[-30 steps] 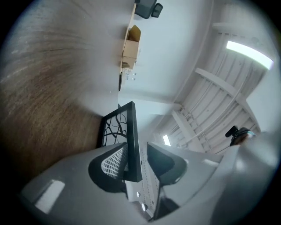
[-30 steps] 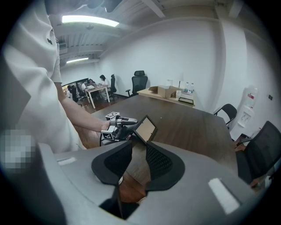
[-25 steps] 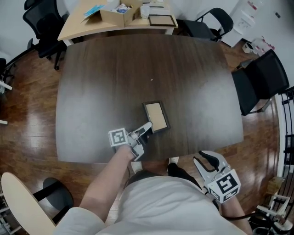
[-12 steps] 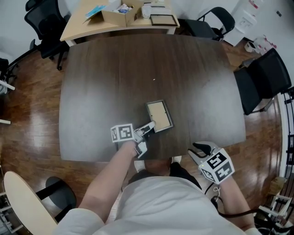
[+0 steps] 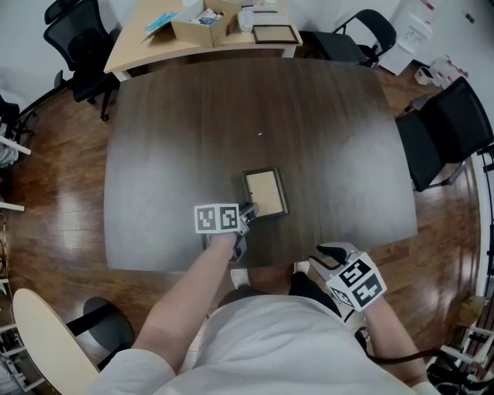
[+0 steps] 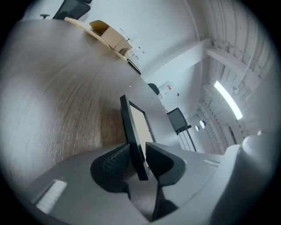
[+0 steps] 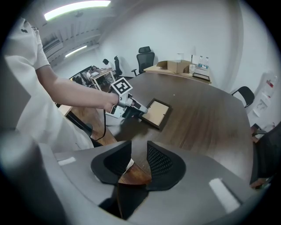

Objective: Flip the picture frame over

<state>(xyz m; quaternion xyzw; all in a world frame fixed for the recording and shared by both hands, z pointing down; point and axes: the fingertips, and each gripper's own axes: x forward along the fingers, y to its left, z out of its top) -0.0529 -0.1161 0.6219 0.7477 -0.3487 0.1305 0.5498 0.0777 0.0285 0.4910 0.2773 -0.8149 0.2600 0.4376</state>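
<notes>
A dark picture frame [image 5: 264, 192] with a tan panel facing up lies near the front of the dark wooden table [image 5: 193, 131]. My left gripper [image 5: 248, 209] is shut on the frame's near left corner. In the left gripper view the frame's thin black edge [image 6: 132, 132] stands clamped between both pads. The right gripper view shows the frame [image 7: 156, 113] nearly flat, with the left gripper [image 7: 141, 111] at its corner. My right gripper [image 5: 327, 254] hovers off the table's front edge, open and holding nothing; its jaws [image 7: 139, 161] frame only floor and the table edge.
Black office chairs stand to the right [image 5: 444, 131], far back [image 5: 359, 35] and far left [image 5: 73, 38]. A lighter table behind carries a cardboard box [image 5: 202, 21] and another frame [image 5: 274, 33]. A beige chair [image 5: 46, 339] sits at the lower left.
My left gripper has swung round to the right while holding the frame's corner, and the frame has turned squarer to the table edge. The right gripper has drifted left and slightly toward the table.
</notes>
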